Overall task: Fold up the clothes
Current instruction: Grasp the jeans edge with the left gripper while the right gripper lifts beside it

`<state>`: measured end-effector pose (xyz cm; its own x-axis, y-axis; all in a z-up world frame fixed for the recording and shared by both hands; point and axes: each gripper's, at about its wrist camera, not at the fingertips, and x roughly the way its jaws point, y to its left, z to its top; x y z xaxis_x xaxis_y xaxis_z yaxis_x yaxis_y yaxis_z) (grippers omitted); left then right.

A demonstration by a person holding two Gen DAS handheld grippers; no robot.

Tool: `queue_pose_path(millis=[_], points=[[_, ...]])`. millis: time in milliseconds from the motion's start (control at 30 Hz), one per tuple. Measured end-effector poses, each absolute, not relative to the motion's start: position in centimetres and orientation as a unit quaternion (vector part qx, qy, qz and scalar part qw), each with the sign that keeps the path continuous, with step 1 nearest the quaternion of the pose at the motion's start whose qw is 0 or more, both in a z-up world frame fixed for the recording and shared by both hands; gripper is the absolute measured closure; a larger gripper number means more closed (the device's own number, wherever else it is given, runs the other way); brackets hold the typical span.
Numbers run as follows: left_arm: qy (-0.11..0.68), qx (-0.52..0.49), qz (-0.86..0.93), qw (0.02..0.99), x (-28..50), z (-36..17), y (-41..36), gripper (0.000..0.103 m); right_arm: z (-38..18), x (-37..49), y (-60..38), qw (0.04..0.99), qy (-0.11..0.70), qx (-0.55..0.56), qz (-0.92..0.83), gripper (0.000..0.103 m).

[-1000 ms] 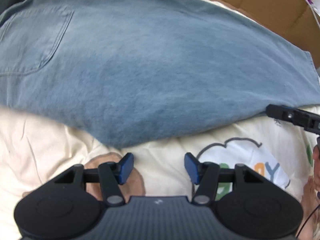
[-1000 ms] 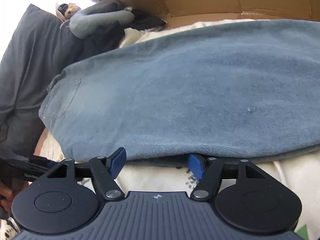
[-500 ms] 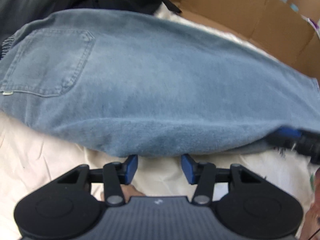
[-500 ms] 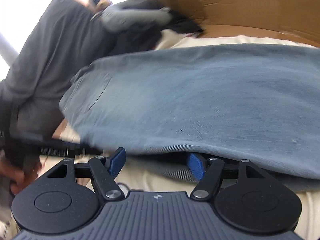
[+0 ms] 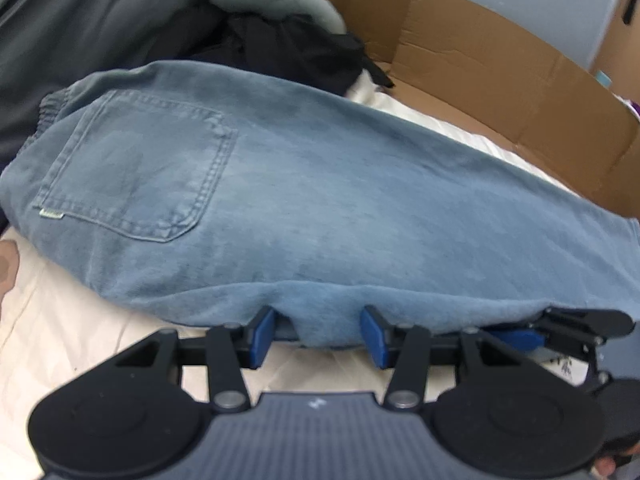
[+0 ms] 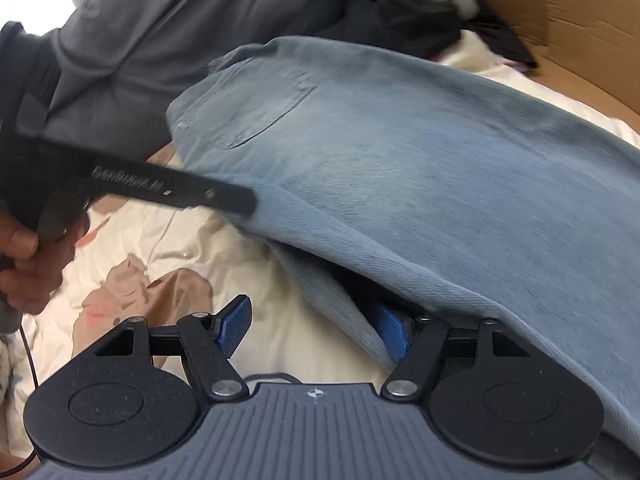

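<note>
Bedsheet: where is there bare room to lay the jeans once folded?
Free: the cream bedsheet on the near side of the jeans, left of the left gripper, and the printed stretch between both grippers. Crowded: dark clothes and the cardboard box behind the jeans.

Left hand-held gripper [image 5: 318, 330] jaws half apart, just closed somewhat, cloth fold between; right hand-held gripper [image 6: 314, 330] at its 3 o'clock, jaws wide.
</note>
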<state>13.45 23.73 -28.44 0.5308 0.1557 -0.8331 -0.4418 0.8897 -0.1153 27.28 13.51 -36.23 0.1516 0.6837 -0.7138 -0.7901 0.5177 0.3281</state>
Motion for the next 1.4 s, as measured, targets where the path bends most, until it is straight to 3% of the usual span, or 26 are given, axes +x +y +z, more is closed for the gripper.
queue_pose_path(millis=[867,1100,1133,1200,1233,1267,1400], points=[[0.45,-0.221,0.236,0.832,5.9,-30.0,30.0,0.049,-35.4,22.8,23.4,0.743,0.406,-0.057,0.53,0.027],[0.438,-0.231,0.249,0.832,5.4,-29.8,31.1,0.049,-35.5,22.6,23.7,0.787,0.383,-0.079,0.477,0.032],[0.437,-0.232,0.251,0.832,5.3,-29.8,31.2,0.049,-35.5,22.4,24.1,0.789,0.38,-0.086,0.475,0.034],[0.436,-0.233,0.254,0.831,5.2,-29.9,31.4,0.049,-35.6,22.3,24.7,0.79,0.38,-0.098,0.472,0.056],[0.435,-0.235,0.256,0.831,5.1,-29.9,31.5,0.049,-35.7,22.4,24.8,0.791,0.385,-0.099,0.464,0.061],[0.434,-0.235,0.259,0.83,5.0,-29.9,31.7,0.049,-35.8,22.6,24.8,0.793,0.393,-0.097,0.455,0.076],[0.432,-0.234,0.267,0.829,4.4,-29.8,31.9,0.049,-35.9,22.9,24.2,0.788,0.409,-0.081,0.452,0.081]])
